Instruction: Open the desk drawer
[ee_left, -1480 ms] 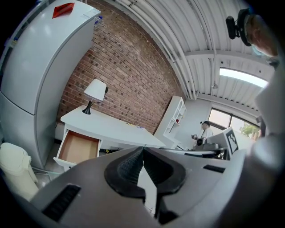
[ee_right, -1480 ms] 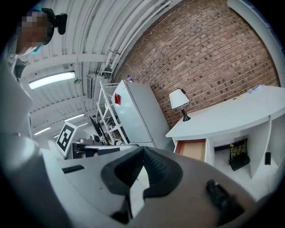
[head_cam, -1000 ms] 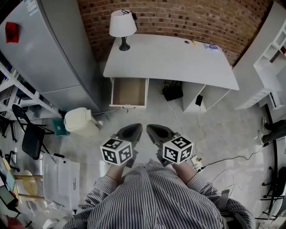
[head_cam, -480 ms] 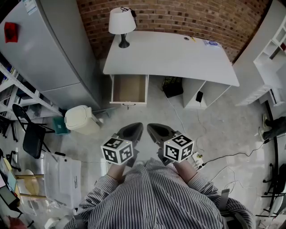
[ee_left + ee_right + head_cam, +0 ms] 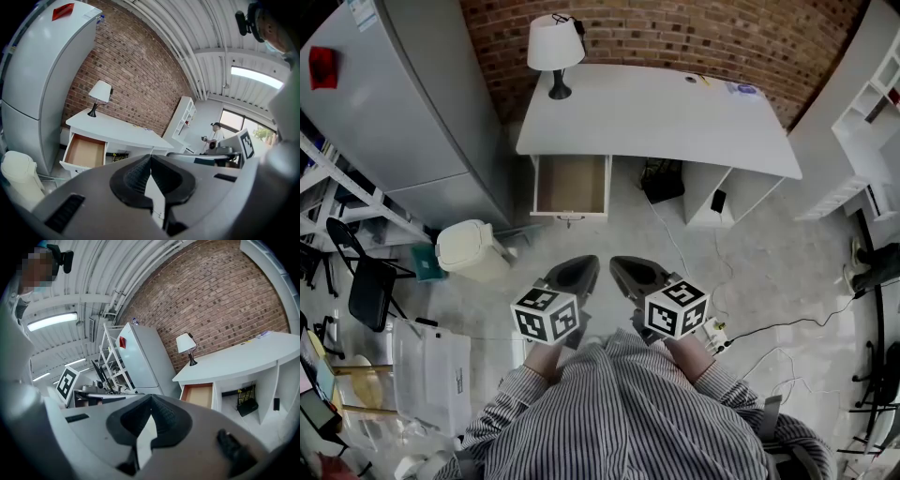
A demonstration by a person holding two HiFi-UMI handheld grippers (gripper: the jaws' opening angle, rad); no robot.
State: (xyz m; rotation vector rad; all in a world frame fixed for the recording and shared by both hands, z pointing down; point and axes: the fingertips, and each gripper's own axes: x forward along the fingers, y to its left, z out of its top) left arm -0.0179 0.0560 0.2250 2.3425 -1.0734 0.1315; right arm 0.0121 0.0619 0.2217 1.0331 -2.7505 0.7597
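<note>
The white desk (image 5: 675, 117) stands against the brick wall. Its left drawer (image 5: 571, 189) is pulled out and shows an empty brown bottom; a small handle sits on its front. The same drawer (image 5: 84, 152) appears in the left gripper view and, as the drawer (image 5: 200, 395), in the right gripper view. My left gripper (image 5: 576, 273) and right gripper (image 5: 630, 272) hang side by side close to my body, well short of the desk. Both are shut with nothing between the jaws, seen also as the left gripper (image 5: 150, 164) and the right gripper (image 5: 150, 406).
A white lamp (image 5: 555, 52) stands on the desk's left corner. A grey fridge (image 5: 403, 103) is left of the desk, a cream bin (image 5: 471, 251) on the floor below it. A black bag (image 5: 662, 187) and cables lie under the desk. White shelves (image 5: 872, 122) stand at right.
</note>
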